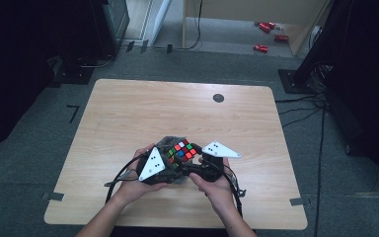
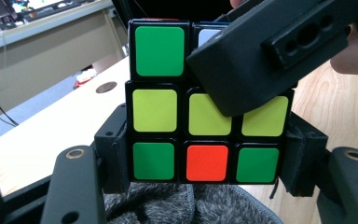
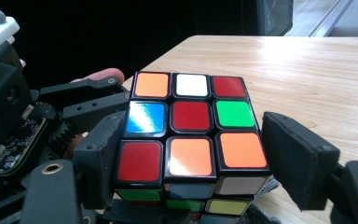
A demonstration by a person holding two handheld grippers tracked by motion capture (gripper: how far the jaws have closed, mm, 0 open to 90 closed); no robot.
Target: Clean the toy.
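A scrambled Rubik's cube [image 1: 181, 151] is held up just above the table between both grippers. My left gripper [image 1: 170, 161] is shut on the Rubik's cube. In the left gripper view its pads [image 2: 114, 158] press the bottom layer of the cube [image 2: 156, 109] from both sides. My right gripper [image 1: 193, 161] comes in from the right, and one of its fingers [image 2: 261, 56] lies across the cube's upper right corner. In the right gripper view the cube [image 3: 191, 126] sits between the jaws of the right gripper [image 3: 198, 161]. The right-hand pad [image 3: 298, 158] stands slightly off it.
A grey furry cloth [image 1: 170, 142] lies under the cube on the wooden table [image 1: 177, 108]. A dark round hole [image 1: 218, 98] is at the table's far side. Dark stands and cables flank the table, and red objects [image 1: 266, 27] lie on the floor behind it.
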